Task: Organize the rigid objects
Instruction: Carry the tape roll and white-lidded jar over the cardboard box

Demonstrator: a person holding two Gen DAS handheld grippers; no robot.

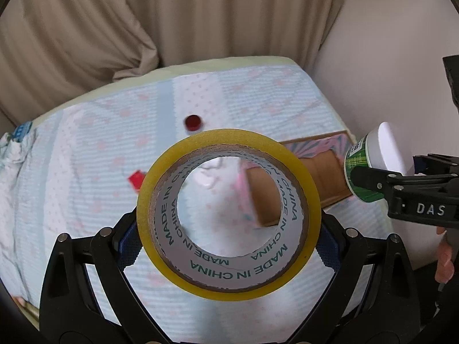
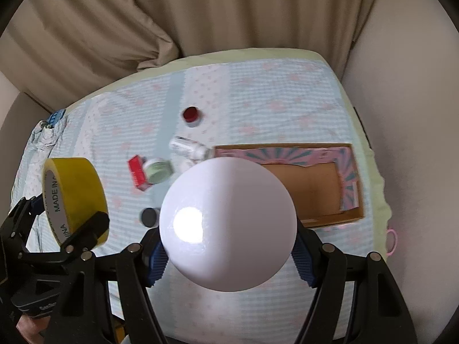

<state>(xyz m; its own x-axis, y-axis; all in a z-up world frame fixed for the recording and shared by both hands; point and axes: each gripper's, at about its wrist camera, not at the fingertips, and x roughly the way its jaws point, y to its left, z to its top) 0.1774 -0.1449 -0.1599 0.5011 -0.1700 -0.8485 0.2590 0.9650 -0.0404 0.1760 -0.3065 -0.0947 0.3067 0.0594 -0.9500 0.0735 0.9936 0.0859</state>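
While left gripper (image 1: 229,229) clamps tape roll (image 1: 228,214) and right gripper (image 2: 229,255) clamps white-capped jar (image 2: 228,223), both aloft: slip risk; cardboard box (image 2: 351,215) far right, collision possible.

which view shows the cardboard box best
The right wrist view: the cardboard box shows nearly whole, open on the bed, only its left edge behind the white jar. In the left wrist view the tape roll and jar cover much of it.

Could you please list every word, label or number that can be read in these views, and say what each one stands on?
"MADE IN CHINA", repeated around the inner core of the tape roll.
"DAS" on the body of the right gripper.
Print on the green label of the white-capped bottle: too small to read.
Lettering on the left gripper: too blurred to read.
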